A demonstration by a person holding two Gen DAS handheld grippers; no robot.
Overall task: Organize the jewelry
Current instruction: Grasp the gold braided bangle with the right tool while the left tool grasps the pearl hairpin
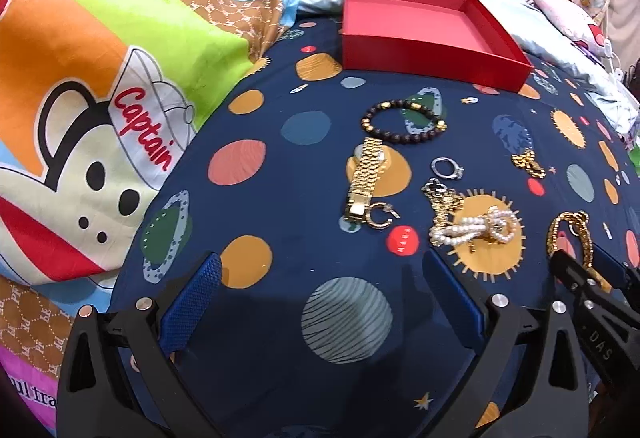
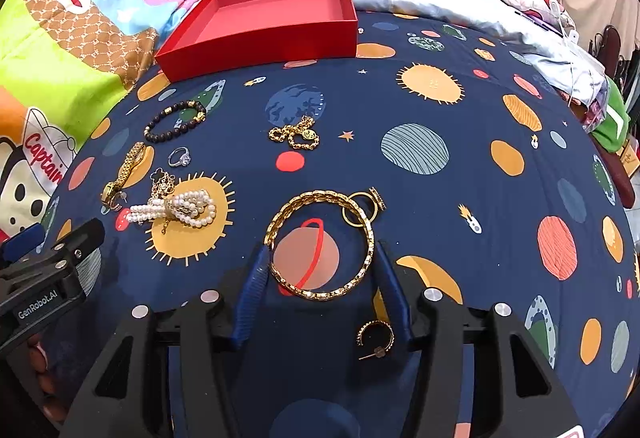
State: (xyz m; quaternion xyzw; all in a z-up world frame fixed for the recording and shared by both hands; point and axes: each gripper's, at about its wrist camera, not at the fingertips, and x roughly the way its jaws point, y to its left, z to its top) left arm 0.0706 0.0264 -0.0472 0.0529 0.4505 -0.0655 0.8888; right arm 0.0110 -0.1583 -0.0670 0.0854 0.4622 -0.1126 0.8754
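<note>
Your right gripper (image 2: 320,262) has its blue pads pressing both sides of the gold chain bracelet (image 2: 320,244) lying between them; it is light, loose-linked and slippery, so pinch one link band.
</note>
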